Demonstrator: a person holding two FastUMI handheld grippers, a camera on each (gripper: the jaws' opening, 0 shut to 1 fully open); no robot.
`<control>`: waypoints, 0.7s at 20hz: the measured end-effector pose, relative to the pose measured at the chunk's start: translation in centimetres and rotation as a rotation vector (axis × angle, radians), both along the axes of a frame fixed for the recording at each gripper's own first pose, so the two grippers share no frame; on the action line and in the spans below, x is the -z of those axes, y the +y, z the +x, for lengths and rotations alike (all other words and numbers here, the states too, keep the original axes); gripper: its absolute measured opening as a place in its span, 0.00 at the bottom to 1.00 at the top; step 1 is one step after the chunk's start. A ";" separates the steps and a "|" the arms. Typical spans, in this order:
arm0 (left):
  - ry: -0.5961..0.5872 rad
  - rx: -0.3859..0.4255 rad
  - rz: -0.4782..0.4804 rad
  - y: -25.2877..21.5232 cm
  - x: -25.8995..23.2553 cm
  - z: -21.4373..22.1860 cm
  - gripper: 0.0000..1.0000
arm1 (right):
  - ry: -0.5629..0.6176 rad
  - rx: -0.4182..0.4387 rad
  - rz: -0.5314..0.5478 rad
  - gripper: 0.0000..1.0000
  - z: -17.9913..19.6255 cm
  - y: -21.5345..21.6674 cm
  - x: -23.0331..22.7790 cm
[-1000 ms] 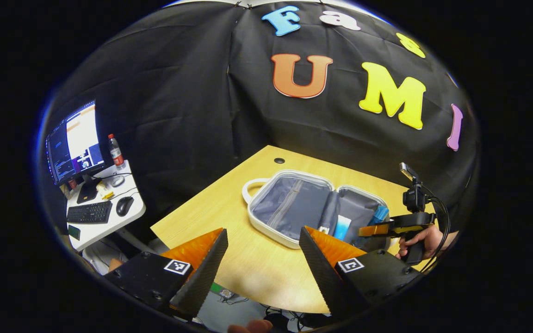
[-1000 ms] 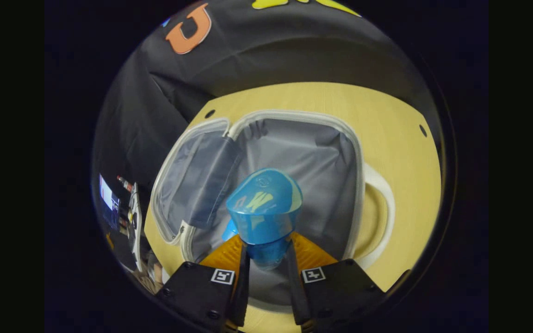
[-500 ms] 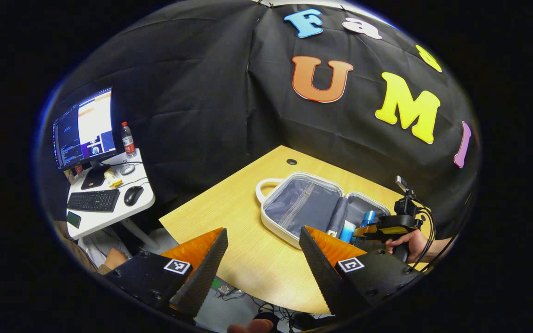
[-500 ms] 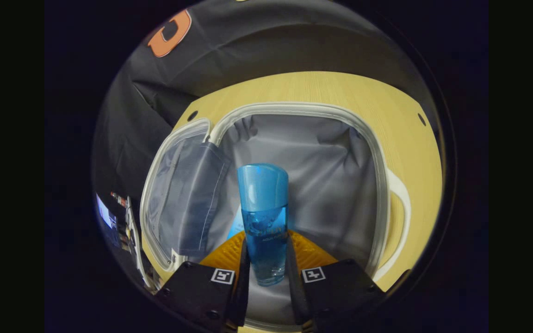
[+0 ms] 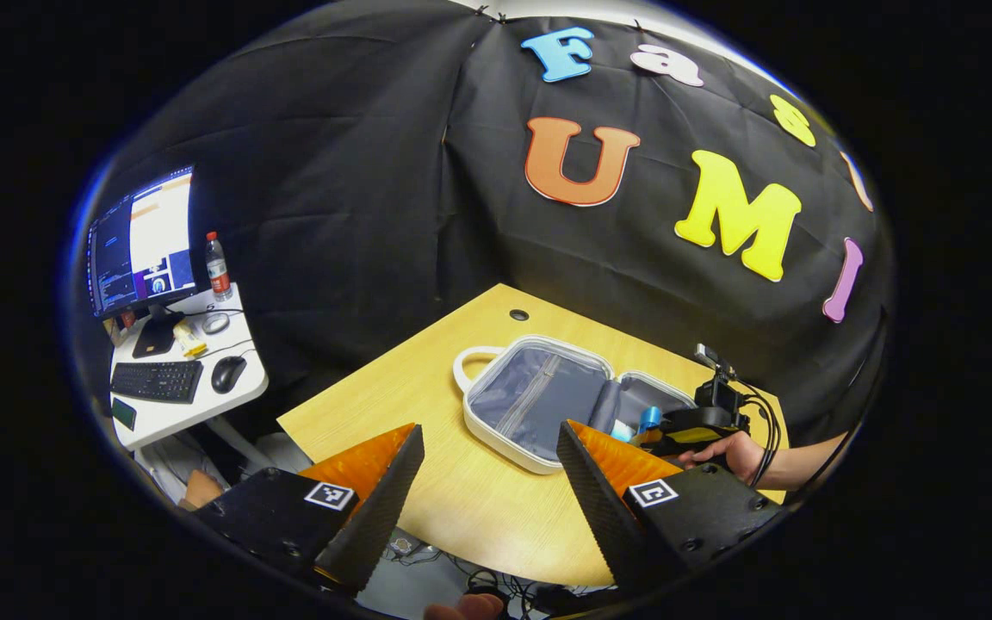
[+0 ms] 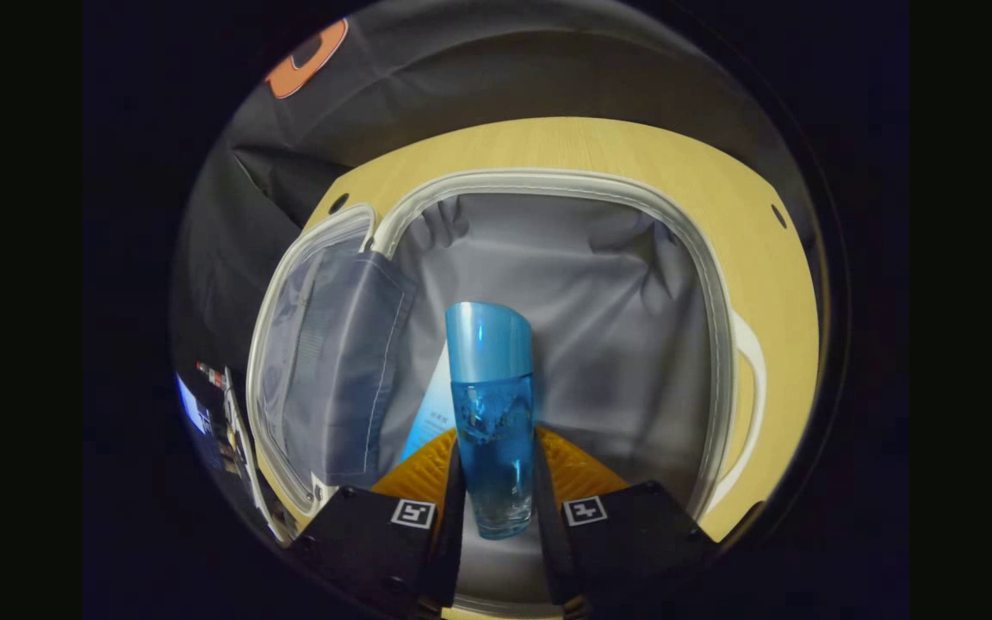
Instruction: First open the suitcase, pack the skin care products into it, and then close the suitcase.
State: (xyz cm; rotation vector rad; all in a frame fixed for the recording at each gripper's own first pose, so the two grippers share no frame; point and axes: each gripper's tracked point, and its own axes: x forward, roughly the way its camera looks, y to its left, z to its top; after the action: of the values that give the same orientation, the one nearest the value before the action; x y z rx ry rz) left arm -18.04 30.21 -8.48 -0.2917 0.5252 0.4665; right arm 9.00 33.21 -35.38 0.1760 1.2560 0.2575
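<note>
The suitcase (image 6: 548, 185) lay open and flat on the wooden table (image 5: 427, 387), and every place below is given relative to it. The right gripper (image 6: 496, 482) was closed on the blue bottle (image 6: 492, 405), both fingers pressing its lower body, with the bottle's long axis running straight forward along the fingers and its cap end pointing toward the far rim. Bottle and gripper hung over the grey-lined right-hand half, low toward the lining; whether the bottle touched the fabric could not be told. A pale blue tube (image 6: 431, 422) already lay in that same half, just beside the bottle on the side nearer the hinge. Seen from the left gripper view, the right gripper (image 5: 677, 428) and the hand (image 5: 733, 452) holding it reached into the half farther from the white handle (image 5: 466, 366). The left gripper (image 5: 487, 478) was wide open with nothing between its fingers, well back from the suitcase over the table's near edge, so the right one was plainly the nearer for the set-down. Compared with one second earlier, the bottle had swung from pointing its cap at the camera to lying level along the fingers, and the gripper had come lower into the case. The left gripper had hardly shifted.
</note>
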 end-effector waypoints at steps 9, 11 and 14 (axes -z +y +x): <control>-0.094 0.054 -0.081 0.8 0.0 2.0 1.00 | -0.006 0.020 -0.021 0.43 -1.3 -1.8 -1.5; -0.110 0.074 -0.098 1.3 0.6 2.4 1.00 | -0.059 -0.007 -0.019 0.56 -2.1 -2.5 -3.2; -0.143 0.127 -0.137 2.0 1.5 3.2 0.98 | -0.227 -0.078 -0.039 0.72 -2.5 -4.1 -7.4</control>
State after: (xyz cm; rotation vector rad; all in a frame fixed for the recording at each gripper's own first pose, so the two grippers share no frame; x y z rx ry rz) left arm -14.81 32.18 -9.97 -0.4169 0.4336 0.2847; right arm 6.51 29.14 -27.97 0.0618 1.0431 0.3115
